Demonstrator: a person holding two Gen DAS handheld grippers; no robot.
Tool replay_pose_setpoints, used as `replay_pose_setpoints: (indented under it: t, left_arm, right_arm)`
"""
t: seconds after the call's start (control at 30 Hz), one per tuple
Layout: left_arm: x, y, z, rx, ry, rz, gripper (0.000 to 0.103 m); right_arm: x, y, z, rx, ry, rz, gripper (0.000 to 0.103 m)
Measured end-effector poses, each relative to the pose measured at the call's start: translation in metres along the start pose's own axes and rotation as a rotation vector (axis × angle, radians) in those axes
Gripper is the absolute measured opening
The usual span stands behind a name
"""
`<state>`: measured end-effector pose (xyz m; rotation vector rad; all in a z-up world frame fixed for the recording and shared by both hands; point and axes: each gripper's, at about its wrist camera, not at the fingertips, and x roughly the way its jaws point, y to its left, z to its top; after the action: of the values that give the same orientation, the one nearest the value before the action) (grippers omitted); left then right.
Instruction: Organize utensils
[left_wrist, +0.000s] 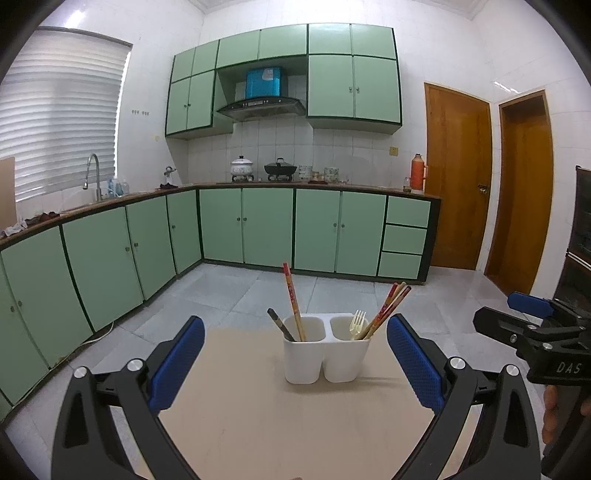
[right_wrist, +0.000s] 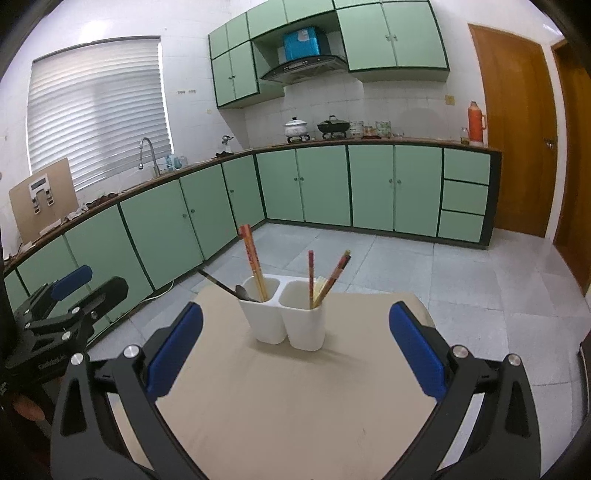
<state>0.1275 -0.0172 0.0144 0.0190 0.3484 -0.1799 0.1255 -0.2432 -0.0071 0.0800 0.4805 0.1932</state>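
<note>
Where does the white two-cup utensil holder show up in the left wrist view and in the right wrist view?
Left wrist view: utensil holder just right of centre, on the table.
Right wrist view: utensil holder at centre, slightly nearer the left finger.
Shared landmark: range hood.

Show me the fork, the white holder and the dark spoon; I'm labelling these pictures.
fork (left_wrist: 358, 320): left wrist view, on its tines.
white holder (left_wrist: 301, 363): left wrist view, on the left cup's front wall.
dark spoon (right_wrist: 242, 292): right wrist view, on its bowl.
</note>
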Motion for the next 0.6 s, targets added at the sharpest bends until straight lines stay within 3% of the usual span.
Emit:
replay_pose_setpoints:
  t: [0.6]
  left_arm:
    - [-0.016,-0.007,0.006,0.008,-0.034,0.000,0.097]
  right_arm:
    - [-0.015,0.016,0.008,-0.052,-0.033,0.012,0.098]
